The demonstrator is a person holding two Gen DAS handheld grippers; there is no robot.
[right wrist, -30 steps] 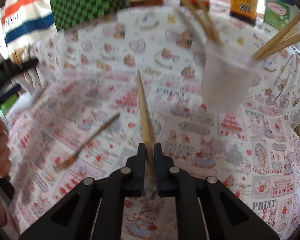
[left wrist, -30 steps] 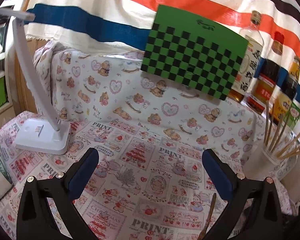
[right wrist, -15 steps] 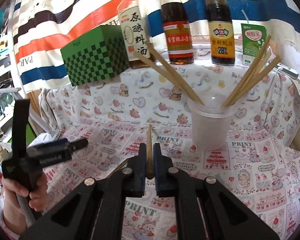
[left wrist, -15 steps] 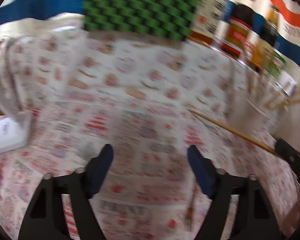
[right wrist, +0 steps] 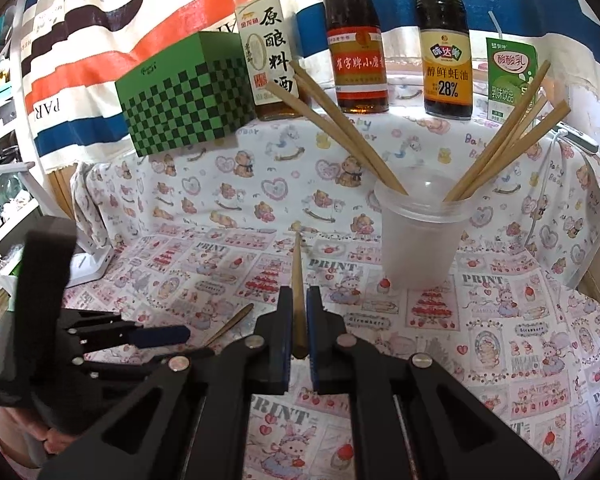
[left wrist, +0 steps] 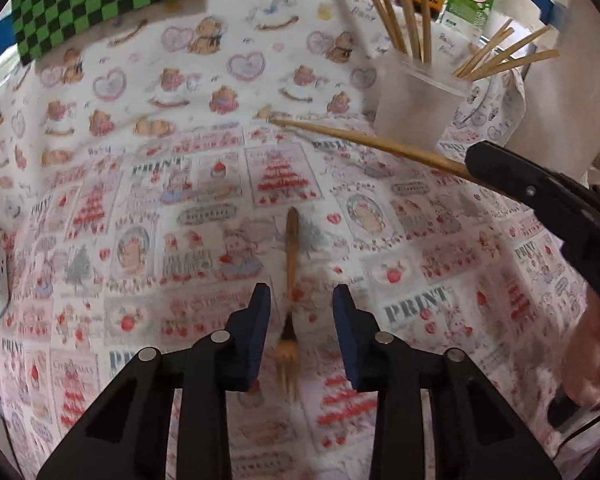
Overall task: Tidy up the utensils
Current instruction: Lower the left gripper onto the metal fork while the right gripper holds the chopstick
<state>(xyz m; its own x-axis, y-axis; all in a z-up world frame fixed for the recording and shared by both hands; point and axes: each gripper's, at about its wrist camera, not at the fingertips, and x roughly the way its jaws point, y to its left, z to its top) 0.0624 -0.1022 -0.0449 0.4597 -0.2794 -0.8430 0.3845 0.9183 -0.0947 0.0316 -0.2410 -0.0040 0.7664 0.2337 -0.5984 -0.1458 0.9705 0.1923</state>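
A wooden fork point(left wrist: 291, 264) lies flat on the printed tablecloth, tines toward the camera. My left gripper point(left wrist: 300, 304) hangs over it, pointing steeply down. Its jaws are closing with the fork's neck between the blue pads point(left wrist: 260, 312), and a gap still shows on both sides. My right gripper point(right wrist: 299, 312) is shut on a wooden chopstick point(right wrist: 297, 268), held above the cloth and pointing at the back. A frosted plastic cup point(right wrist: 420, 240) with several chopsticks stands just right of its tip. In the right wrist view the left gripper point(right wrist: 180, 344) and the fork point(right wrist: 230, 322) sit low on the left.
A green checkered box point(right wrist: 184, 100), three sauce bottles point(right wrist: 356, 40) and a green drink carton point(right wrist: 510, 76) stand on the raised ledge behind. A white lamp base point(right wrist: 92, 260) sits at the left. A person's hand point(left wrist: 592, 360) holds the right gripper's handle.
My left gripper swung down and to the right, from facing the back ledge to hanging over the fork, and its jaws narrowed. The right gripper rose slightly, the chopstick still in it.
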